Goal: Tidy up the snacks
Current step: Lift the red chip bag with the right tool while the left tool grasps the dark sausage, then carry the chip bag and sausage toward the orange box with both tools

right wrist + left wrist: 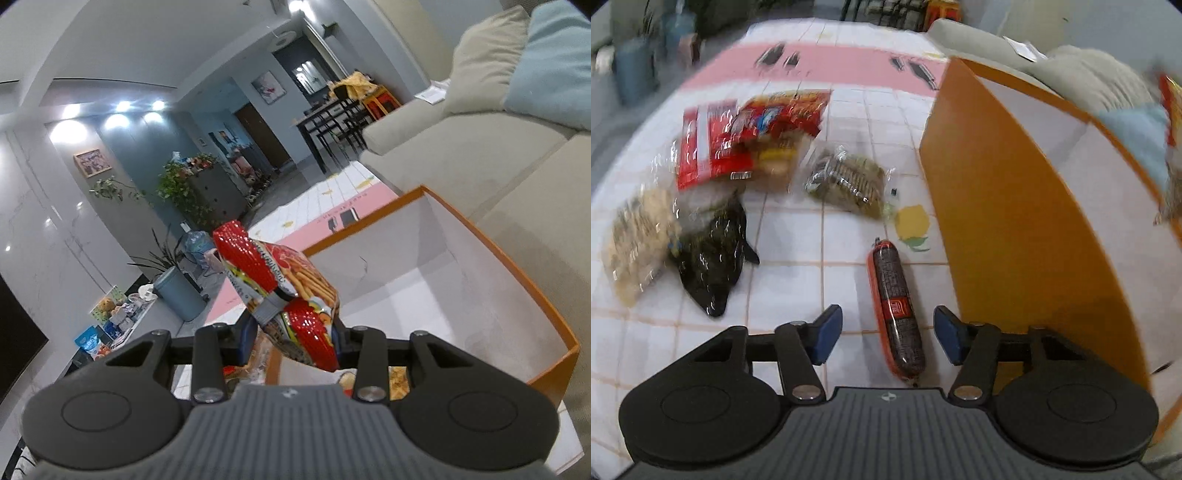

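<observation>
Snacks: red snack bag [295, 295] clamped in right gripper [295, 341], frame centre, at orange box [517, 266].
Left gripper [888, 334]: jaws apart, straddling sausage stick [895, 306], lower centre.
Next: release bag into box; close on sausage.

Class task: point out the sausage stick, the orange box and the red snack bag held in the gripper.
sausage stick [895, 310], left wrist view, red label band.
orange box [1008, 236], left wrist view, outer side wall.
red snack bag [280, 273], right wrist view, printed front.

No legible text on packets.
</observation>
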`<control>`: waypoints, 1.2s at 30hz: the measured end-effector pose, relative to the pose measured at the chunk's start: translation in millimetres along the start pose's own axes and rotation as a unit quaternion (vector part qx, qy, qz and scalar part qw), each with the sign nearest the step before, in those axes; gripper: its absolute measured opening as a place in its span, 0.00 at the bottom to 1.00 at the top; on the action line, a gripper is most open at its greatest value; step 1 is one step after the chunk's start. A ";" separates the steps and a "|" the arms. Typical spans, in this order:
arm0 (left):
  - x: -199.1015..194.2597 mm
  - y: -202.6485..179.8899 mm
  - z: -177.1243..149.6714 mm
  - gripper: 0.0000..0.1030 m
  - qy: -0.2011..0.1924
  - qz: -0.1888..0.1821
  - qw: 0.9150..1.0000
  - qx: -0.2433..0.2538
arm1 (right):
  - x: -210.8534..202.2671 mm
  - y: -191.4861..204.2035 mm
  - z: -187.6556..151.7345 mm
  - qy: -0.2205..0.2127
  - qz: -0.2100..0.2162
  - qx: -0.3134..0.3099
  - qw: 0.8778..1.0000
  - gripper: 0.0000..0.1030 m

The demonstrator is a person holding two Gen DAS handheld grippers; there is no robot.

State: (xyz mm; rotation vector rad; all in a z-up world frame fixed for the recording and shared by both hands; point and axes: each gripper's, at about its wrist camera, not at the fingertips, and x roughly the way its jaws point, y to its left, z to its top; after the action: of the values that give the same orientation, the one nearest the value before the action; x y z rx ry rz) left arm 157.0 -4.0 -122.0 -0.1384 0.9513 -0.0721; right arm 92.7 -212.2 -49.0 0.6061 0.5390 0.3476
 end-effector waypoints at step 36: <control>-83.6 2.6 27.1 0.25 -0.109 -0.134 0.983 -0.056 | -48.0 -50.8 -2.1 -0.002 -0.085 0.100 0.991 0.36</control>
State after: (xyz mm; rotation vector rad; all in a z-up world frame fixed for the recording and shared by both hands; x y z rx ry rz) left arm 130.8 11.1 -39.5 -0.3704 0.7144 -0.2474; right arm 60.4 -272.5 -64.0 0.7492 0.6213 0.1324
